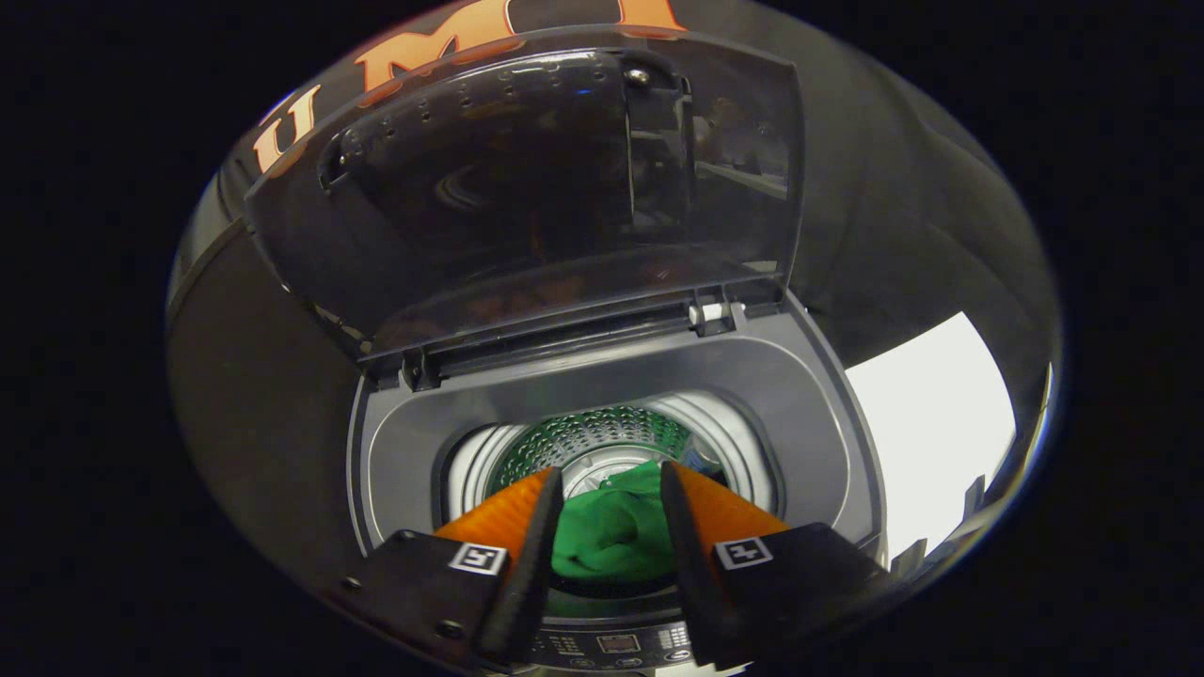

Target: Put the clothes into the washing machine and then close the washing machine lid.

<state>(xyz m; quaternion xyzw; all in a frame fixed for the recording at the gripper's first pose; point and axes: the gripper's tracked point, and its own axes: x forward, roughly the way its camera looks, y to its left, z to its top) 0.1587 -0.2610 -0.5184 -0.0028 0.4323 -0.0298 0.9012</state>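
A: One garment (611, 536), green, lies down in the drum (593, 442). Soft knit look, bunched into a rumpled heap, folds running across it.

B: Where against the fingers?

A: Seen in the gap between them and just past the tips, lower than they are. Gripper (611, 484) hangs over the washer (602, 376) mouth, fingers spread apart, nothing gripped. Cloth sits clear of both fingers, as far as I can tell.

B: Drum?

A: Perforated metal wall, shiny, curving behind the garment. Pale ring round the opening. Grey top deck frames it.

B: Lid?

A: Lid (527, 188) up, standing open on its hinges at the rear of the deck. Dark, see-through, glossy, with reflections across it. White catch piece (712, 313) at the hinge line, right side.

B: Anything nearer?

A: Control panel (616, 646) with small buttons and a display, below the fingers at the front edge. Print too small to read. Bright white patch (931, 432) off to the right of the washer; cannot tell what it is.
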